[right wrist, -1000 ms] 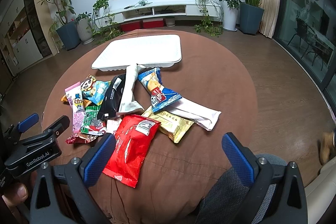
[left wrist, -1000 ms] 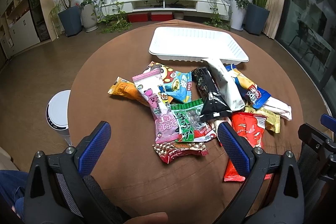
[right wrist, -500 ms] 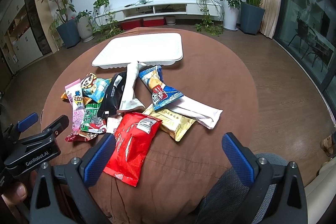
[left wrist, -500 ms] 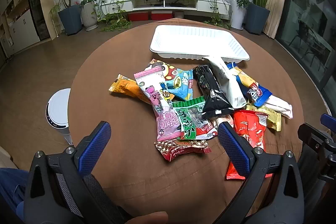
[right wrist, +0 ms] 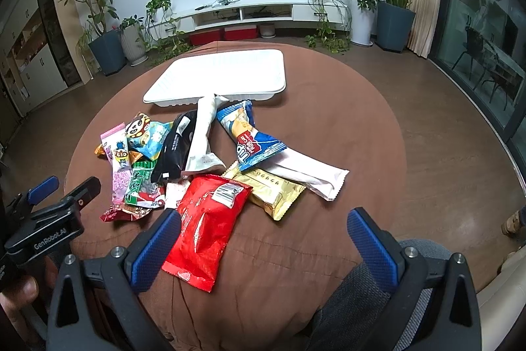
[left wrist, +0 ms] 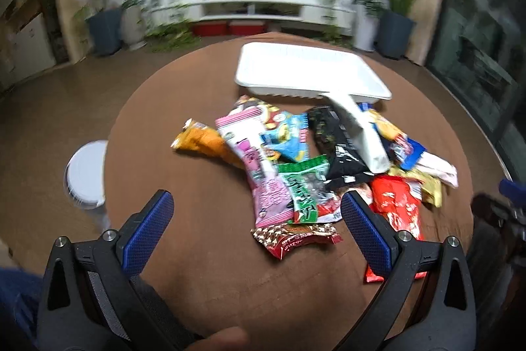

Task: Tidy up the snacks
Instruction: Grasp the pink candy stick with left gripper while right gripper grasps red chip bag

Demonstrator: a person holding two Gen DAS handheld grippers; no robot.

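Observation:
Several snack packets lie in a heap on a round brown table point(left wrist: 197, 268). A white tray point(left wrist: 312, 74) sits empty behind them; it also shows in the right wrist view point(right wrist: 223, 78). My left gripper point(left wrist: 256, 222) is open and empty, just short of a dark red packet point(left wrist: 296, 237), with a pink packet point(left wrist: 263, 176) and a green packet point(left wrist: 304, 186) beyond. My right gripper point(right wrist: 263, 236) is open and empty, near a red bag point(right wrist: 207, 226), a gold packet point(right wrist: 269, 189) and a blue packet point(right wrist: 250, 140).
A white stool point(left wrist: 85, 176) stands left of the table. The left gripper's body point(right wrist: 49, 219) shows at the left of the right wrist view. A grey chair back point(right wrist: 361, 295) is below the right gripper. Potted plants and a TV unit line the far wall.
My left gripper has moved forward and slightly down toward the heap, and its view is blurred by motion. The right gripper has hardly moved. Nothing was picked up.

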